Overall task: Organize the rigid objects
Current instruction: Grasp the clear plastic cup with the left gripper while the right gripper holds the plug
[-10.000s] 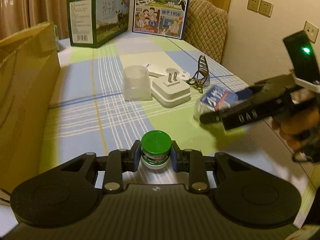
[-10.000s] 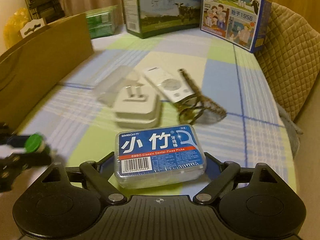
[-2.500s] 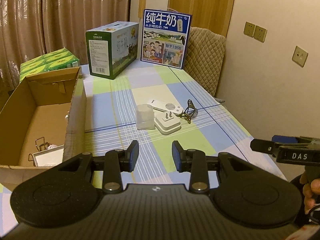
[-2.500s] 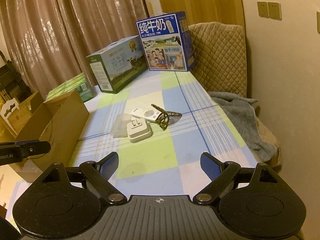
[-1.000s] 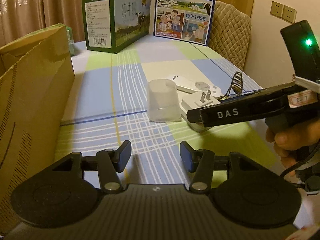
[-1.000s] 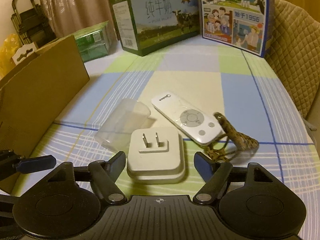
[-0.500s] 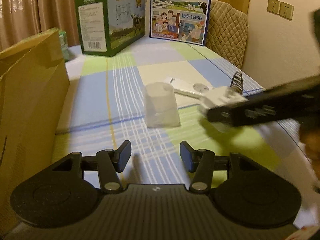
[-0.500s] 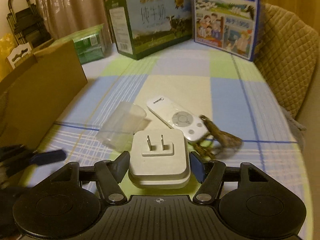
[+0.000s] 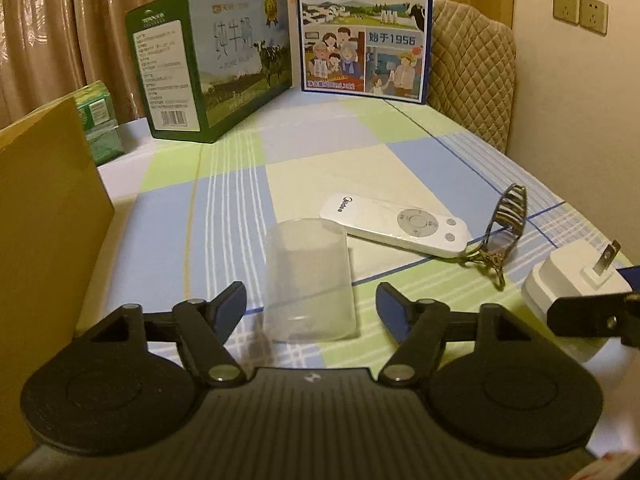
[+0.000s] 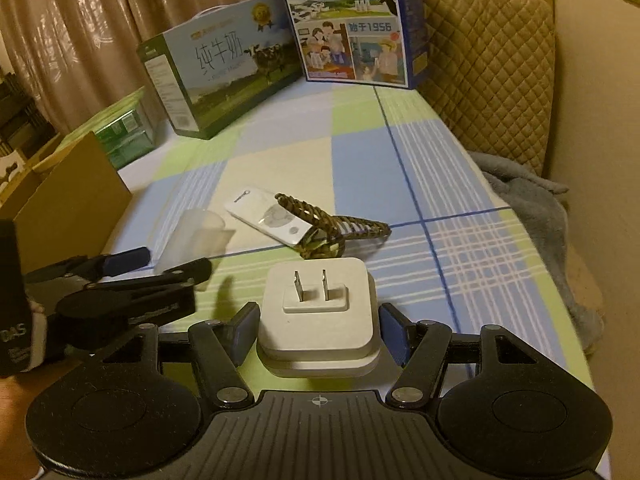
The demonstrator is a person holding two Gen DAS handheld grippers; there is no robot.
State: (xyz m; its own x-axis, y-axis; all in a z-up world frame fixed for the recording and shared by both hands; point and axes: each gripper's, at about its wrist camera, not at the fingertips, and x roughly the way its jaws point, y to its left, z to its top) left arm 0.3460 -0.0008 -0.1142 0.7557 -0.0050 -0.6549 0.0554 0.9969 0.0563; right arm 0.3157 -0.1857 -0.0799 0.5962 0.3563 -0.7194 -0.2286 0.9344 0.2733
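White plug adapter [image 10: 318,312] is being pinched by the right gripper [image 10: 318,330], lifting off the table [image 10: 400,152] near its right edge. Left gripper [image 9: 311,304] has just been opening, jaws spread astride the clear plastic cup [image 9: 308,284], not pressing. Next, I reckon: closing on it, then carrying both to the cardboard box [image 9: 44,216] at the left edge.

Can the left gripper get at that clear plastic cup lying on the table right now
Probably yes. The left gripper is open, its jaws having just widened, and the clear plastic cup lies on its side right between the fingers, untouched. Nothing blocks it; the remote lies just behind.
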